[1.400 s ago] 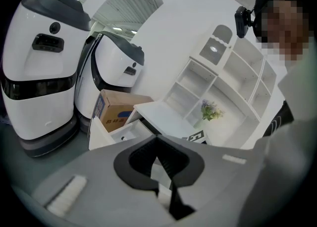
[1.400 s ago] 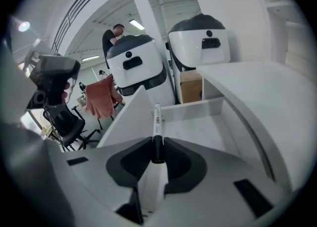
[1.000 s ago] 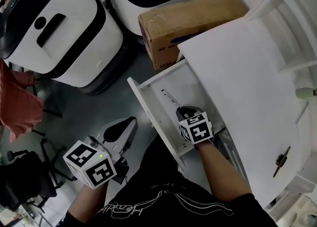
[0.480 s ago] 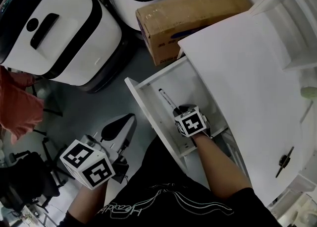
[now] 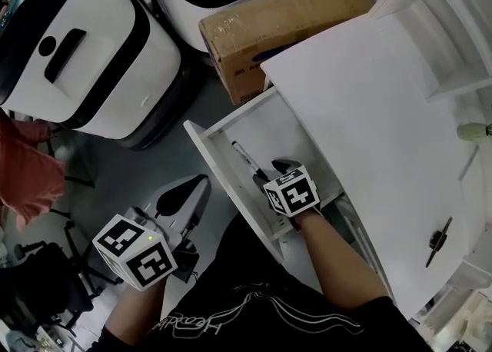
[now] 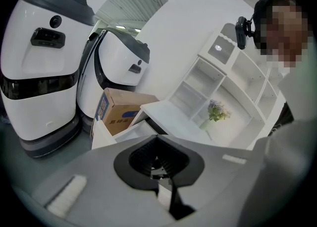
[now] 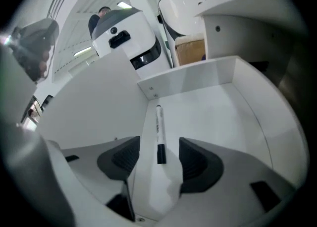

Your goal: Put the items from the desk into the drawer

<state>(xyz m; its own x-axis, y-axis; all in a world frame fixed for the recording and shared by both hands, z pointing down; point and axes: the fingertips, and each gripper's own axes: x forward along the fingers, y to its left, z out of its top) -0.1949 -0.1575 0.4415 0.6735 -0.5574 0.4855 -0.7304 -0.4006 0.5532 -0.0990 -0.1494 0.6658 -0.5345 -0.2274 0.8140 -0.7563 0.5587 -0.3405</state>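
Right gripper (image 7: 159,160) stood down in the drawer (image 7: 213,117) with its jaws wide apart. They had just been opening, and neither pad touched anything. The marker (image 7: 159,133) lay between them on the drawer floor, dark cap toward the gripper and tip pointing at the far corner, close beside the left wall. The release looked done, so the step in hand was likely the withdrawal. It would go best straight back and up along the gripper's own line with the jaws kept wide, so neither pad nudged the cap, while minding the surface (image 5: 369,112) edge that overhung the drawer. A small dark clip (image 5: 438,241) sat on that surface, well apart from the drawer — probably next. Left gripper (image 6: 157,164) hung clear of the drawer, jaws together on nothing.
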